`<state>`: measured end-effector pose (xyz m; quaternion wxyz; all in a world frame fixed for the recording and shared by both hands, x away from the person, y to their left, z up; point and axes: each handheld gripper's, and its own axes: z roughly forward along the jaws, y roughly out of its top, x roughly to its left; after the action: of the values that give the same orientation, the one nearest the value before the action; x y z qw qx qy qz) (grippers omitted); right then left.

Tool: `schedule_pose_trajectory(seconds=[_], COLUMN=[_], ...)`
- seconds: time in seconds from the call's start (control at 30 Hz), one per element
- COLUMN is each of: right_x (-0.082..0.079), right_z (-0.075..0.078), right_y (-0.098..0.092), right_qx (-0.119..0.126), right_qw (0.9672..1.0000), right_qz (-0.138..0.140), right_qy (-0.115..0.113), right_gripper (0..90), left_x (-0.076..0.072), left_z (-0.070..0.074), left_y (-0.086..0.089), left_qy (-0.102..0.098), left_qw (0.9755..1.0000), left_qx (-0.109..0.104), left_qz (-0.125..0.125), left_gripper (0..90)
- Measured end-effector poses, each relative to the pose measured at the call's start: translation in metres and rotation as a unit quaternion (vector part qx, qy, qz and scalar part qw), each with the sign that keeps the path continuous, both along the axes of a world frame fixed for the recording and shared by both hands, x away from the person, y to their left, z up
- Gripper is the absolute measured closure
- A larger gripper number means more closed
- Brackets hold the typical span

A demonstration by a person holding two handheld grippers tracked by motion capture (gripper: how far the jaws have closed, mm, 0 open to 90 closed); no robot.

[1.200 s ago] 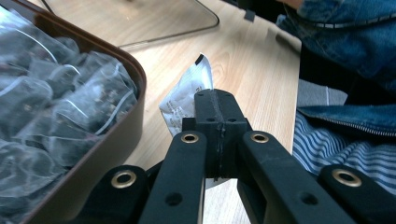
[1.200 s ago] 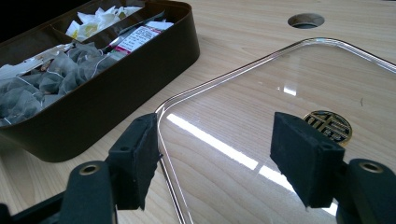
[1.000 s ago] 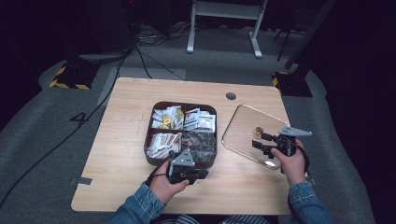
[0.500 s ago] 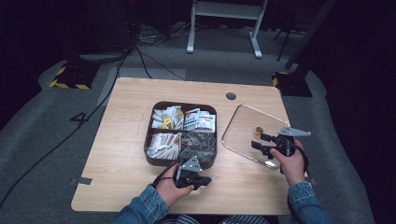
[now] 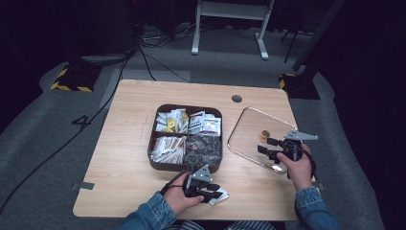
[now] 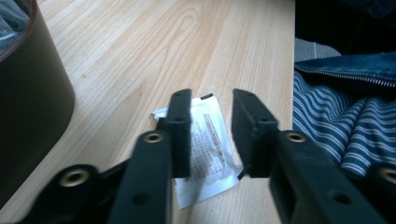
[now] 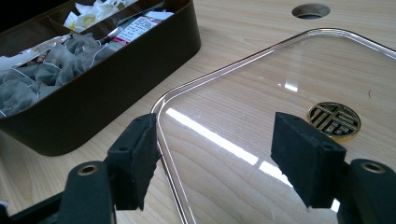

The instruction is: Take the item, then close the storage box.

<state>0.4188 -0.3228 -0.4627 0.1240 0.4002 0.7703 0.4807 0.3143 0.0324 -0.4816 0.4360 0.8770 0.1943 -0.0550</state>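
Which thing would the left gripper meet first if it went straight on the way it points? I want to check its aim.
Probably the white sachet lying on the table: it sits between the left gripper's parted jaws, which have just been opening.

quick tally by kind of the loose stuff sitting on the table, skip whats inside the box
brown compartment box: 1
clear lid with gold emblem: 1
white sachet lying on the table, between the open left claw jaws: 1
total: 3
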Motion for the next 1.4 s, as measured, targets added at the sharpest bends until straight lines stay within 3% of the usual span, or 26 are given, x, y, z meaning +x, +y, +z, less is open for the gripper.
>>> schedule_pose_trajectory(seconds=[0.3,0.47,0.6,0.9,1.13,1.23,1.4], right_x=[-0.001,0.000,-0.001,0.000,0.005,0.010,0.019], right_z=[0.000,-0.001,-0.004,-0.005,-0.001,0.001,0.003], right_y=[-0.004,-0.004,-0.004,-0.008,-0.011,-0.012,-0.009], right_qx=[0.000,0.001,-0.001,0.003,-0.009,-0.015,-0.035], right_qw=[1.0000,1.0000,1.0000,0.9996,0.9980,0.9973,0.9963], right_qz=[-0.005,-0.005,-0.006,-0.026,-0.061,-0.070,-0.077], right_qy=[-0.002,-0.002,0.002,0.001,-0.015,-0.016,-0.015], right_gripper=[32.8,32.7,32.6,30.3,26.4,25.3,25.6], left_x=[0.003,0.003,0.005,0.006,0.005,0.005,0.004], left_z=[0.014,0.020,0.030,0.041,0.060,0.067,0.073], left_y=[0.009,0.019,0.026,0.034,0.057,0.073,0.100], left_qy=[-0.007,-0.024,-0.035,-0.049,-0.089,-0.101,-0.118], left_qw=[0.9992,0.9975,0.9955,0.9926,0.9828,0.9760,0.9628], left_qx=[-0.021,-0.019,-0.030,-0.041,-0.053,-0.056,-0.042], left_qz=[0.034,0.063,0.083,0.104,0.153,0.185,0.239], left_gripper=[52.3,49.0,48.4,47.0,45.1,44.2,42.3])
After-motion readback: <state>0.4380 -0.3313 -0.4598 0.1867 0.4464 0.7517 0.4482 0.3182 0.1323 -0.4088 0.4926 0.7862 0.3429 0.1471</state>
